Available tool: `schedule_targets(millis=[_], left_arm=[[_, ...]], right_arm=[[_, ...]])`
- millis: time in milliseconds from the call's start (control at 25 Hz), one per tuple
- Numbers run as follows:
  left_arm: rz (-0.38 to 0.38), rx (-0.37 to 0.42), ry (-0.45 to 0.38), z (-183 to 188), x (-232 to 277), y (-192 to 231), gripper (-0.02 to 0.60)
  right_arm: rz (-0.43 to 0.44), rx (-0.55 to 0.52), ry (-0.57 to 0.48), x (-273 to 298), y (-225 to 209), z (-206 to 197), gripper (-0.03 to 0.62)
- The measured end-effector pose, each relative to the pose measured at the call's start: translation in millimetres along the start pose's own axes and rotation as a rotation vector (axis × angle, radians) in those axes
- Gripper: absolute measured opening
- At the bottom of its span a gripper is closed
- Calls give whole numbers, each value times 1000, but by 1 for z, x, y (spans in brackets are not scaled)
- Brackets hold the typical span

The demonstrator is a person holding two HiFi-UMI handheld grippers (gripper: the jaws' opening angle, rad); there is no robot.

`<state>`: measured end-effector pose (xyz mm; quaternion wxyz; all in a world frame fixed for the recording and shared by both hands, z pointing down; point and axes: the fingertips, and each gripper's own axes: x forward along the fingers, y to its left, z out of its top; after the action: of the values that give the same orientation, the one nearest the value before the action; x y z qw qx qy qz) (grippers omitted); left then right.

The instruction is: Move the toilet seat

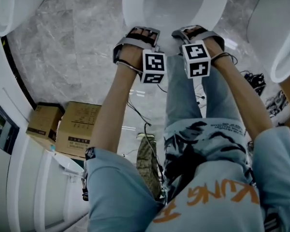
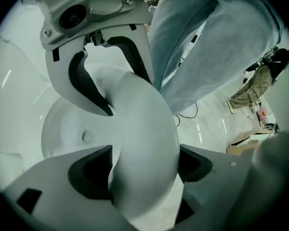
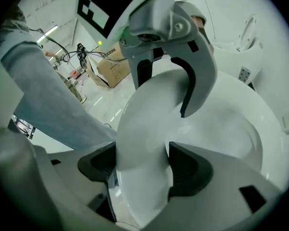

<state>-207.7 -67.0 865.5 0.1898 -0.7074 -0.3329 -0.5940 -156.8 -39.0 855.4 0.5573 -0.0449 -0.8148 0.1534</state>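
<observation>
Seat [image 2: 145, 121] gripped by left tool [image 2: 144, 166], right tool [image 3: 143, 170]; only tool views show contact.

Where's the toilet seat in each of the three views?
Head view: toilet seat at top centre, by the frame's edge.
Left gripper view: centre, a white band between the fingers.
Right gripper view: centre, again between the fingers.
Shared landmark: the cardboard box.
</observation>
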Motion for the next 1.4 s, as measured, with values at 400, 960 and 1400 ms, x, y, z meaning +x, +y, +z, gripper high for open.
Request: schedule_targets(millis=[400,960,1400], left_arm=[[63,37,-46,20,-77,10,342],[191,-12,-99,50,-193,42,256],[261,-48,-104,71,-266,82,204]], right_arm=[[-51,11,-13,-75,9,11,298],[-167,30,-8,-183,13,11,229],[-253,87,-46,-265,9,6,181]])
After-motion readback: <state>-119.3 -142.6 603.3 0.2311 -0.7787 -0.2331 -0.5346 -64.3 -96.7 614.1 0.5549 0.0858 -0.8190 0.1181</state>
